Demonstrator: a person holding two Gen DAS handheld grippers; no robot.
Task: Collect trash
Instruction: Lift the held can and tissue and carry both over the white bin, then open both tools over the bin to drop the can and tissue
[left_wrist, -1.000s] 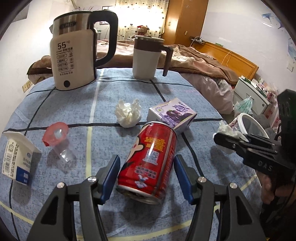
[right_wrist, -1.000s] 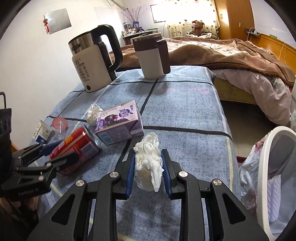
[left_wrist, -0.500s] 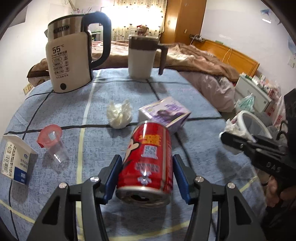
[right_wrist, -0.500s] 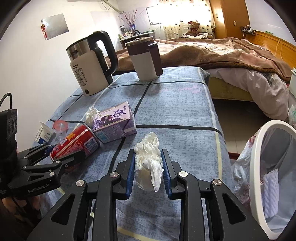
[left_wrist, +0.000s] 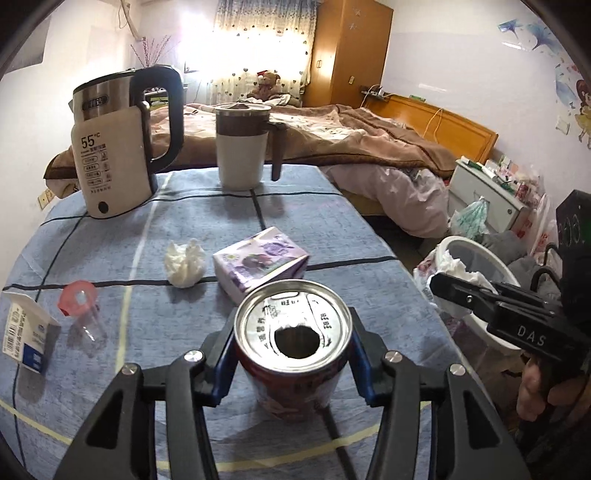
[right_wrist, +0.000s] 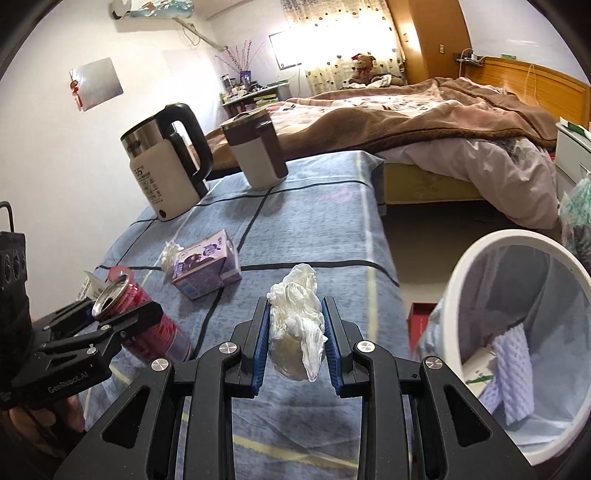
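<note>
My left gripper (left_wrist: 293, 354) is shut on a red drink can (left_wrist: 293, 354), tipped so its open silver top faces the camera, held just above the blue tablecloth; the can also shows in the right wrist view (right_wrist: 147, 321). My right gripper (right_wrist: 295, 339) is shut on a crumpled white tissue (right_wrist: 295, 317), lifted above the table's right edge, left of the white trash bin (right_wrist: 458, 280). On the table lie another tissue wad (left_wrist: 184, 264), a purple carton (left_wrist: 260, 260), a clear cup with a pink lid (left_wrist: 79, 306) and a white carton (left_wrist: 22, 332).
A kettle (left_wrist: 114, 147) and a lidded mug (left_wrist: 242, 147) stand at the table's far end. The bin (left_wrist: 476, 266) sits on the floor off the table's right edge, lined with a bag and holding some trash. A bed lies behind.
My left gripper has closed on the can, lifted it and tilted it upright toward the camera. My right gripper has carried the tissue up and right, closer to the bin.
</note>
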